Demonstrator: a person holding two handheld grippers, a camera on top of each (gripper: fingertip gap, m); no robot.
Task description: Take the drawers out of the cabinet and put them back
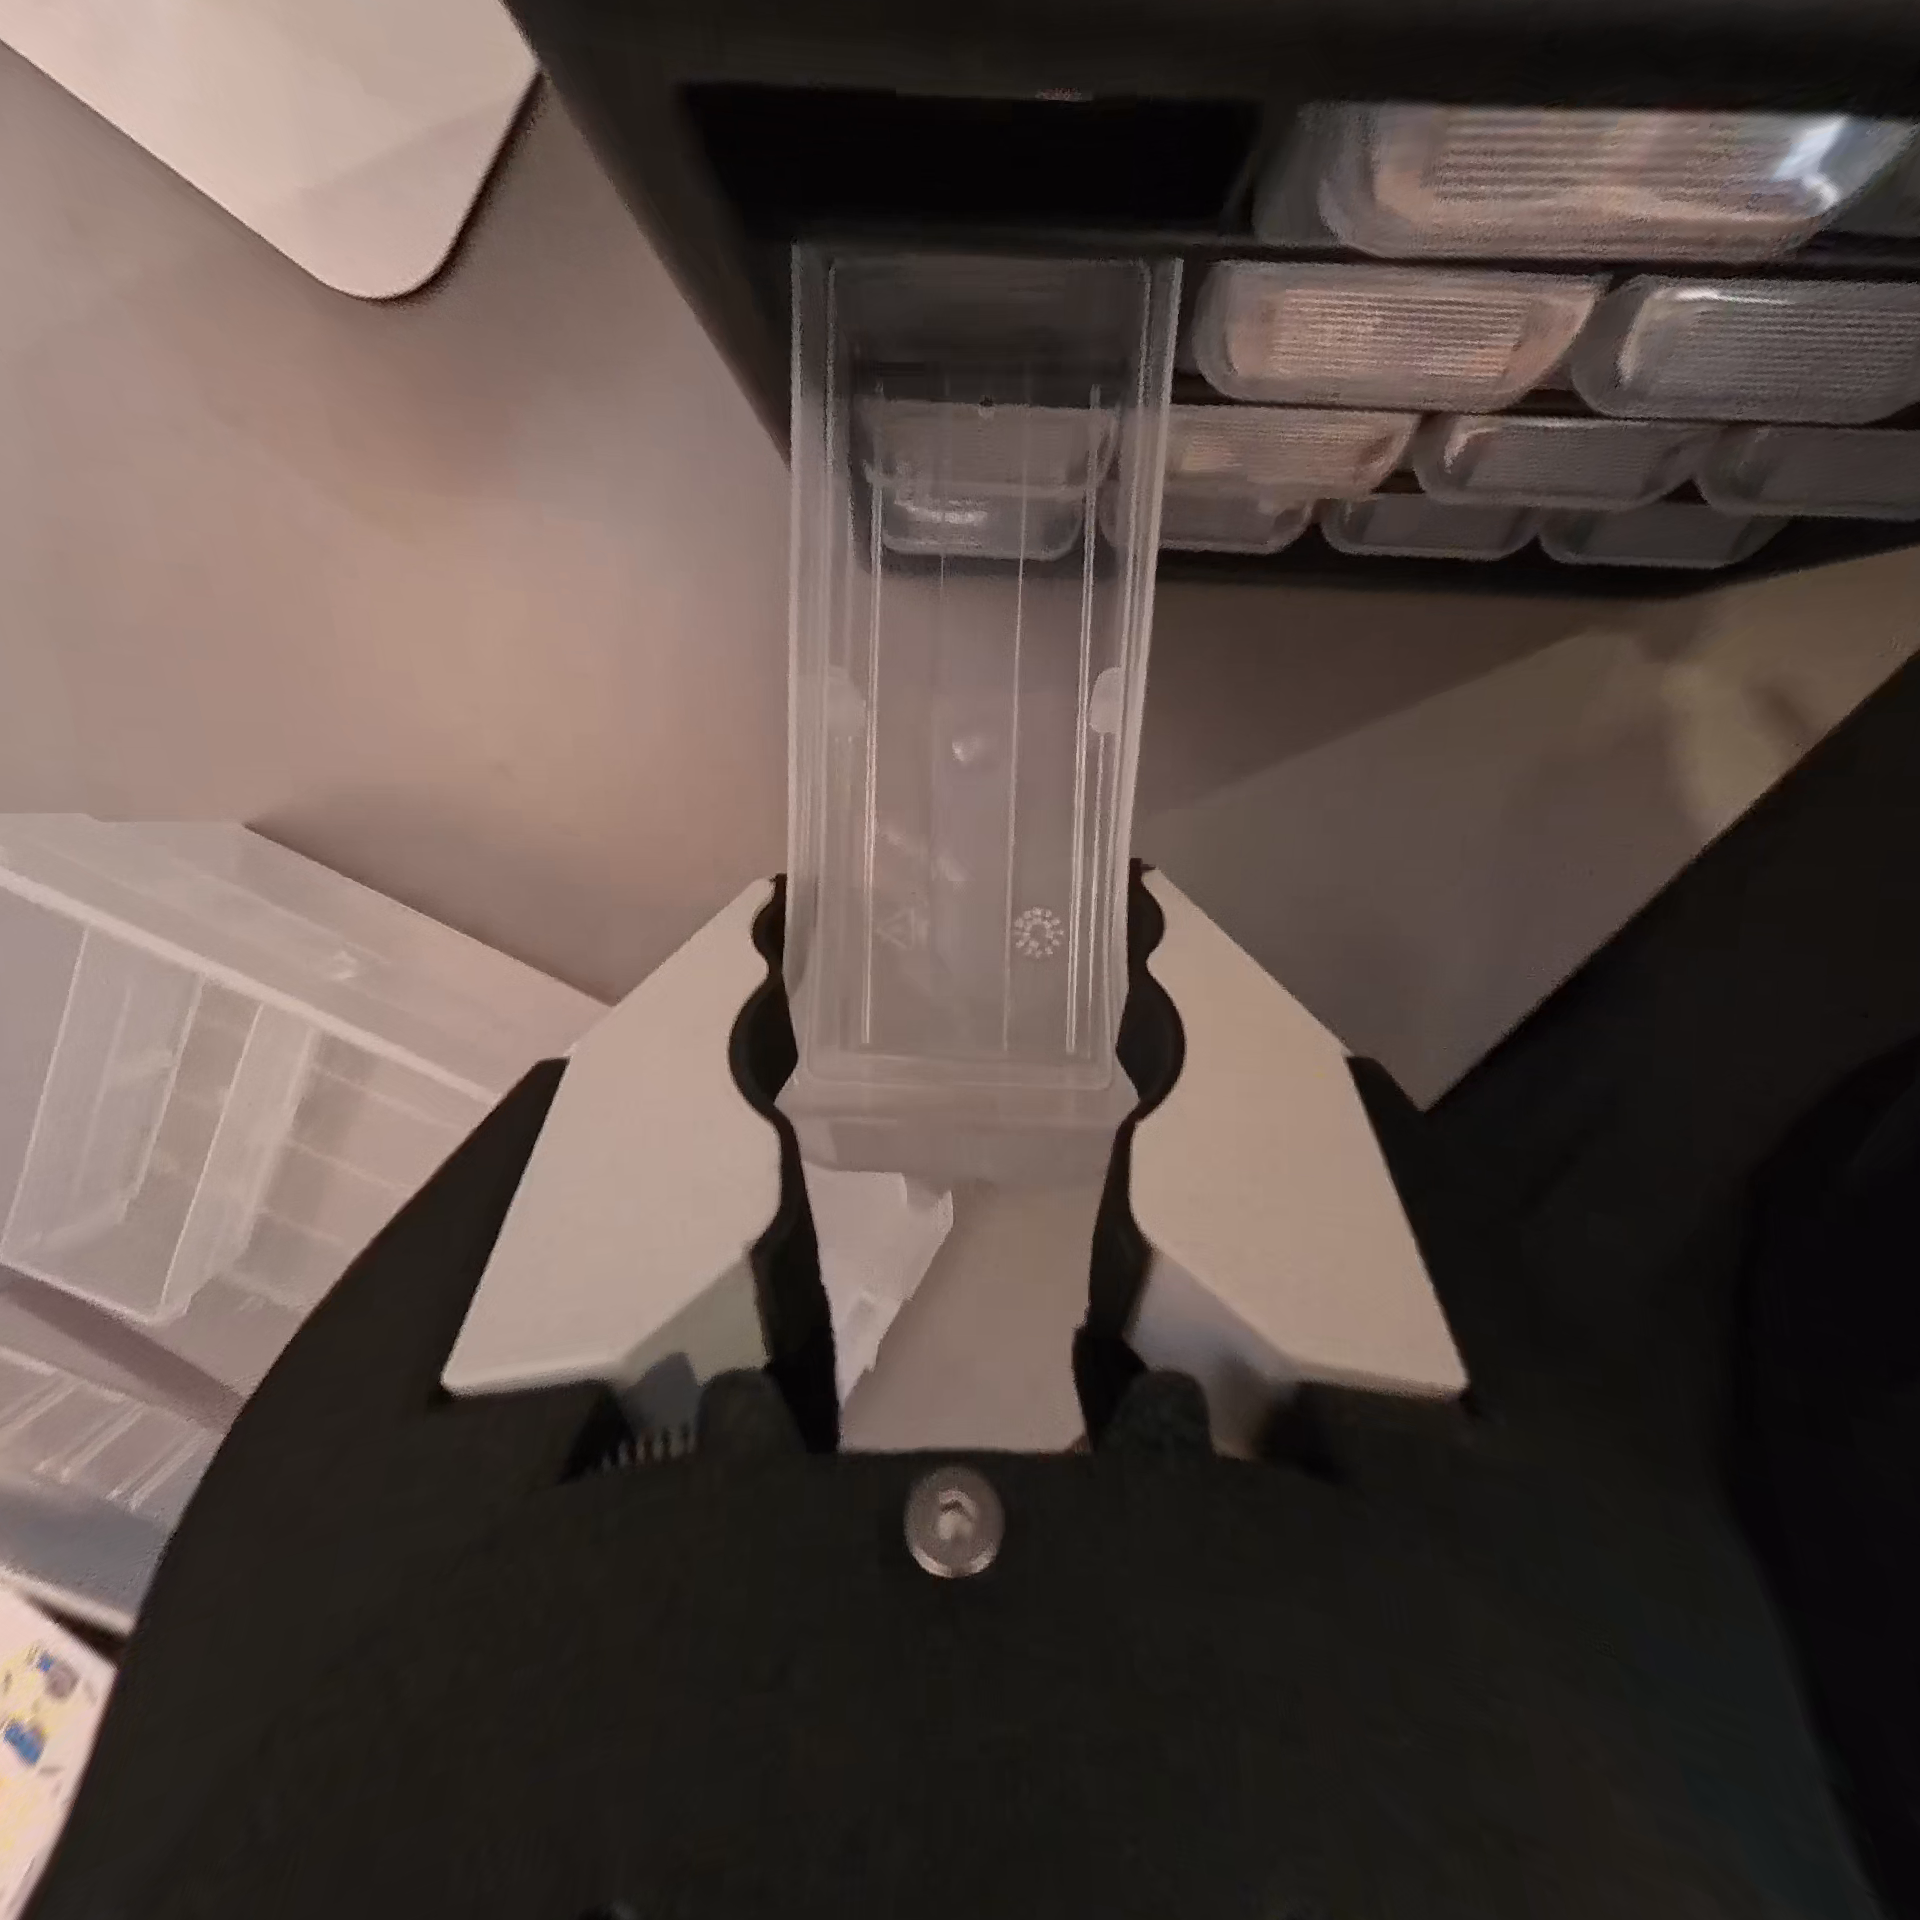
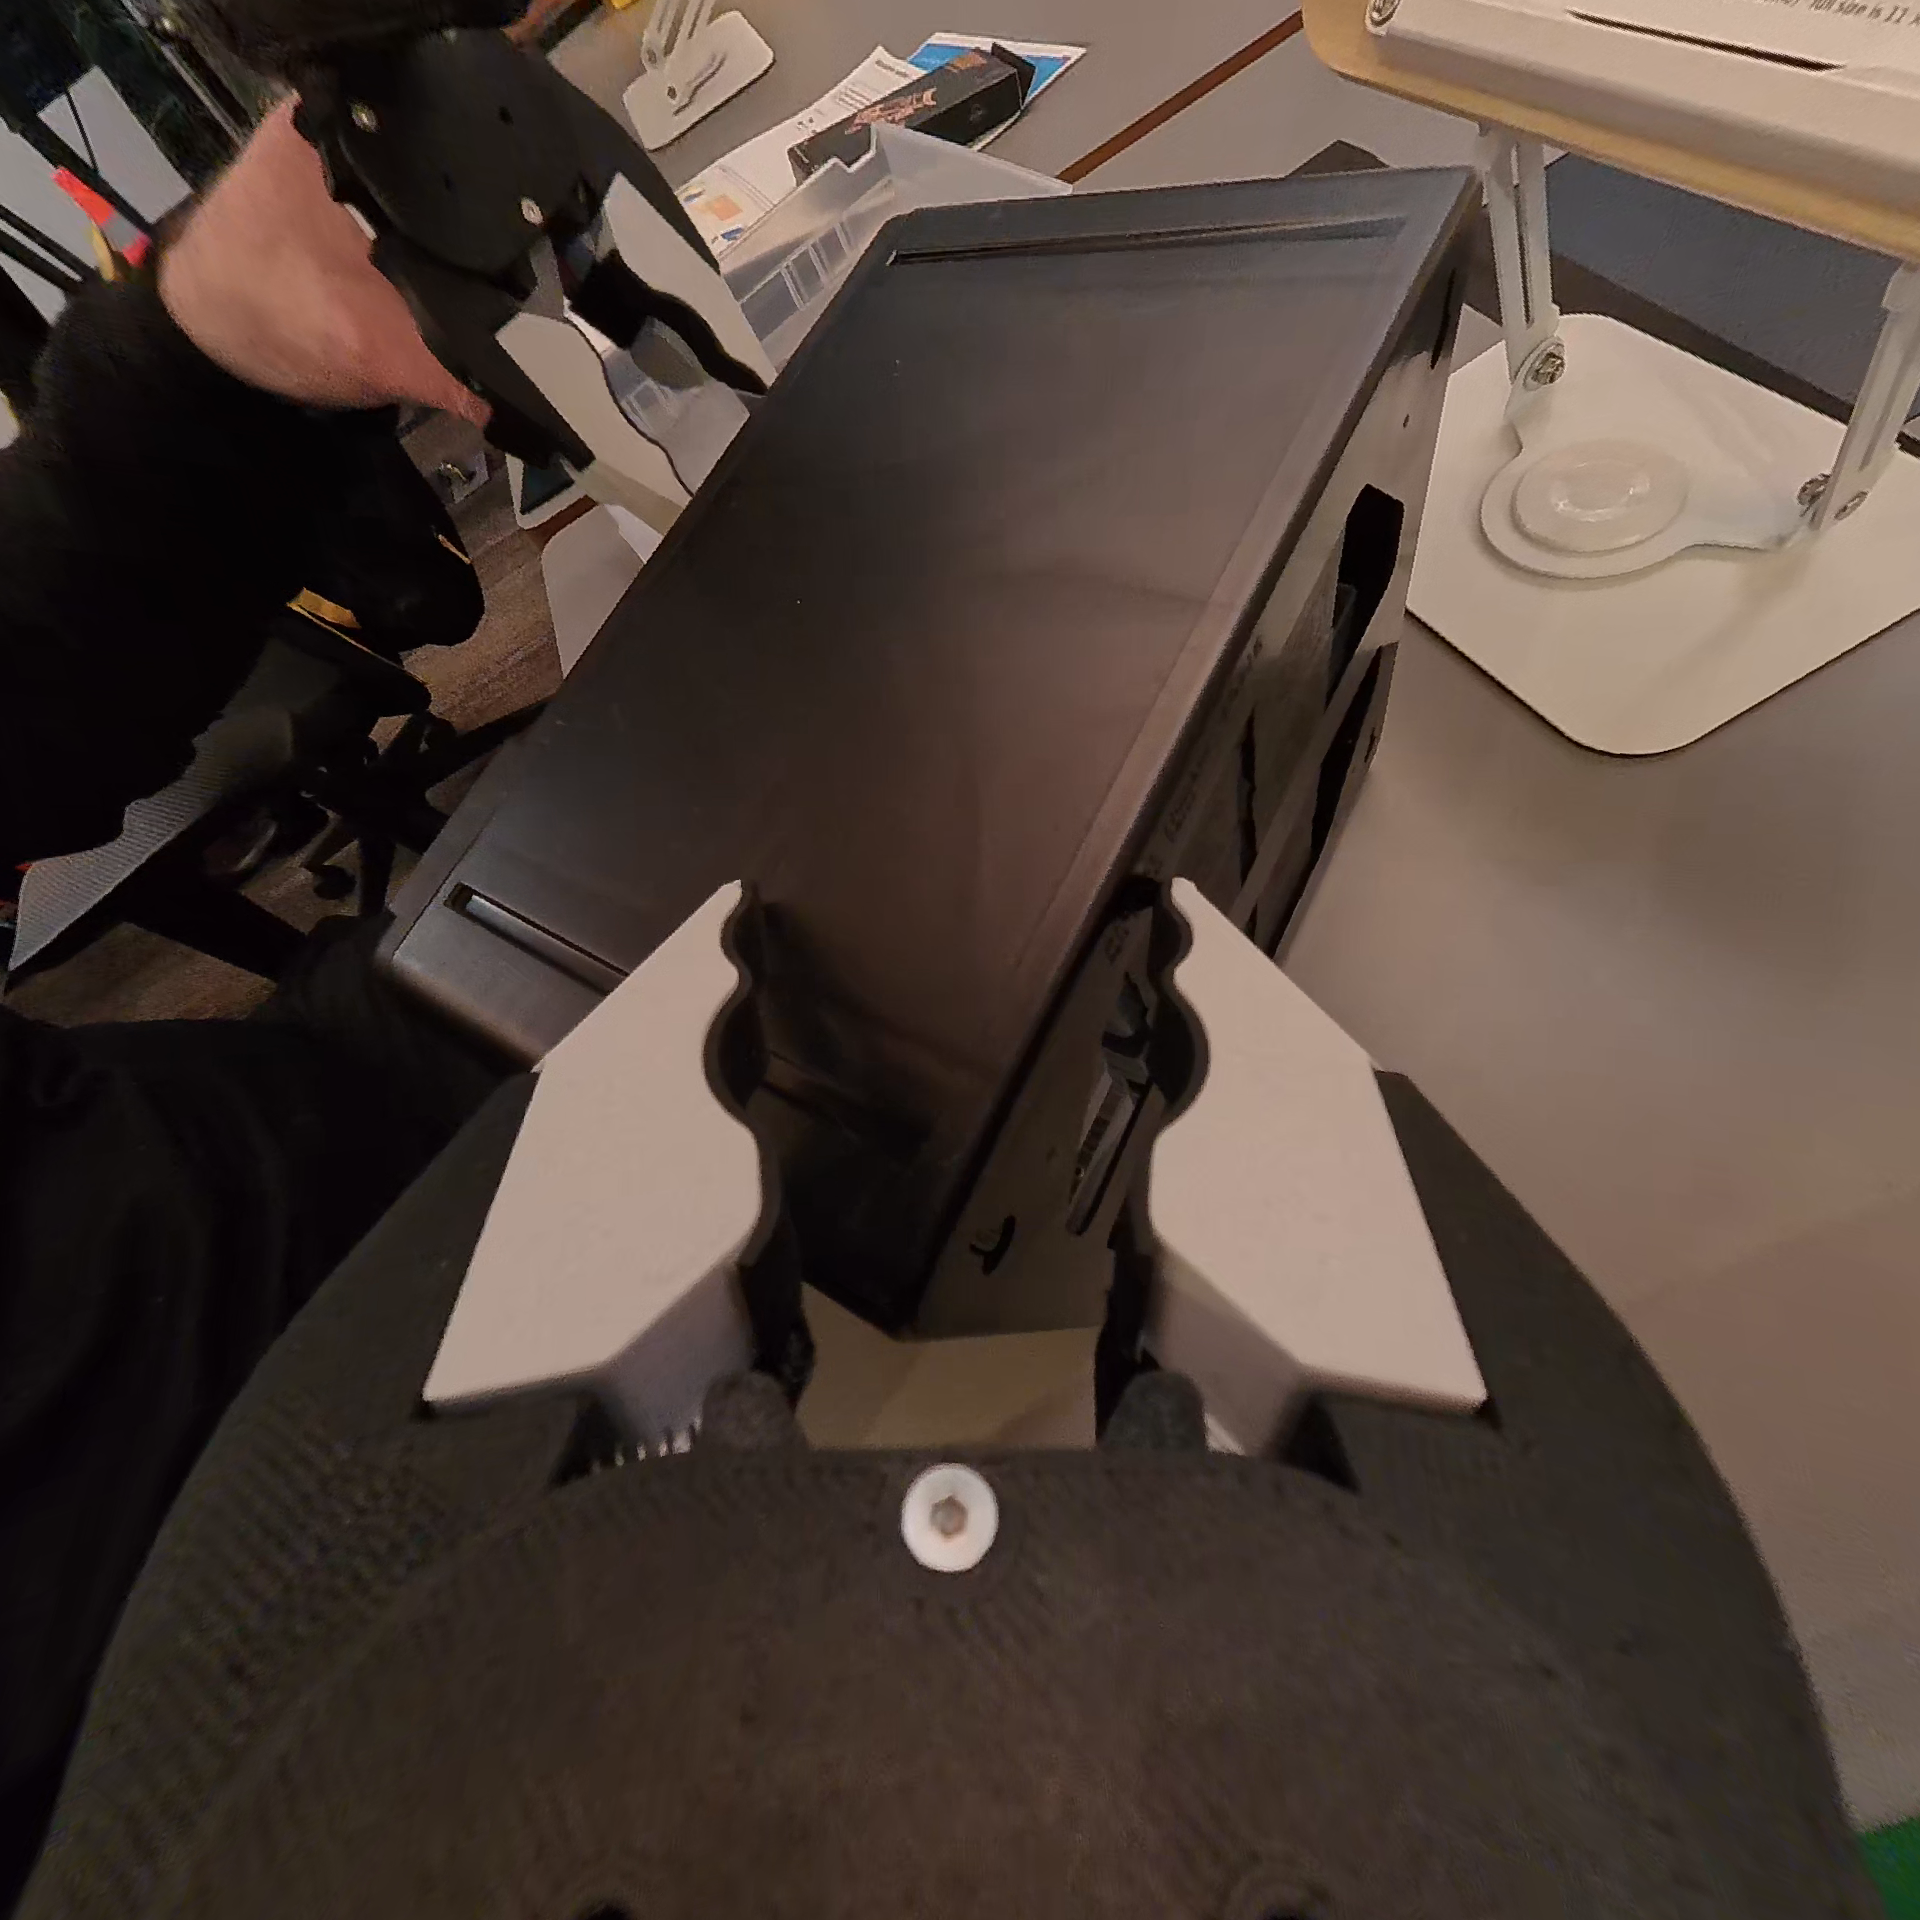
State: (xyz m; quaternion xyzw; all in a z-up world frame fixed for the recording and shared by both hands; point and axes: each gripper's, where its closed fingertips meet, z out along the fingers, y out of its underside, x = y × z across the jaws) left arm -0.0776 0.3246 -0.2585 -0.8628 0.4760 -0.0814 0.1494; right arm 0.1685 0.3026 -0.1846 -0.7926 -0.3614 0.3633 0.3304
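Note:
My left gripper (image 1: 956, 883) is shut on the near end of a clear plastic drawer (image 1: 966, 644). The drawer's far end sits at the left column of the black cabinet (image 1: 644, 135), just below an empty slot (image 1: 966, 156). Several clear drawers (image 1: 1392, 332) sit in the other slots. In the right wrist view my right gripper (image 2: 956, 894) straddles the top rear edge of the cabinet (image 2: 987, 540) at its near end, jaws closed against it. The left gripper (image 2: 634, 395) and a hand show at the cabinet's far front side.
A clear compartment box (image 1: 208, 1091) lies to the left on the grey table (image 1: 364, 623). A white stand base (image 2: 1621, 582) sits right of the cabinet. Papers and a black carton (image 2: 935, 94) lie farther back, with a clear bin (image 2: 831, 239). An office chair (image 2: 312, 748) stands left.

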